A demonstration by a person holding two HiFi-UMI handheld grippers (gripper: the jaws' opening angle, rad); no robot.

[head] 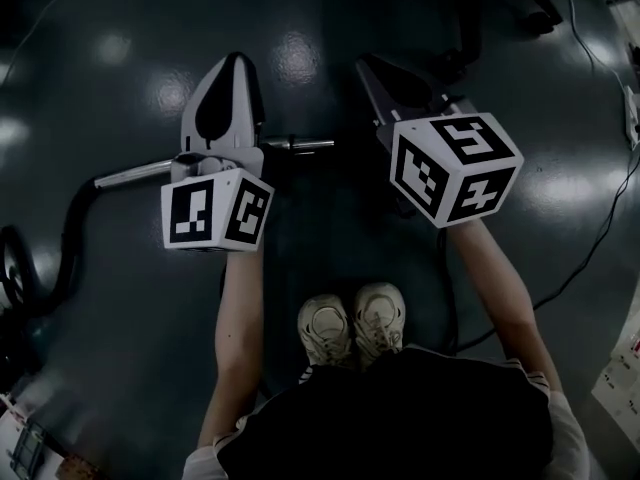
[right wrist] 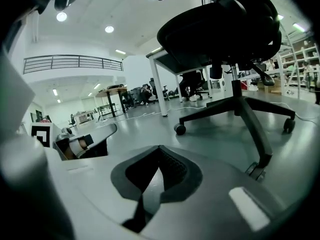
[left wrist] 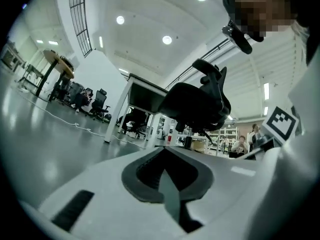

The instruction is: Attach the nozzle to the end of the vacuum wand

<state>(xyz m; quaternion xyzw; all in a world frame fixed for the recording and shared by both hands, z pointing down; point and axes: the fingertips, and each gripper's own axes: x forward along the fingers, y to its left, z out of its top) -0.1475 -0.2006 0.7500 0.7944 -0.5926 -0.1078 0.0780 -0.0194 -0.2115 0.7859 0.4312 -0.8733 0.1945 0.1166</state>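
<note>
The silver vacuum wand [head: 300, 145] lies on the dark floor, running left to a black hose [head: 75, 228]; my left gripper hides its middle. The left gripper [head: 232, 63] is raised above the wand with its jaws shut and empty; its closed tips [left wrist: 162, 151] point level across the room. To the right, my right gripper [head: 370, 68] is also shut on nothing, and its tips [right wrist: 159, 149] point slightly down at the floor. I cannot make out a nozzle in any view.
A black office chair [right wrist: 220, 29] stands close ahead on its wheeled base [right wrist: 240, 109], and also shows in the left gripper view [left wrist: 200, 99]. A cable [head: 600, 238] runs over the floor at the right. The person's shoes [head: 350, 323] are below the grippers.
</note>
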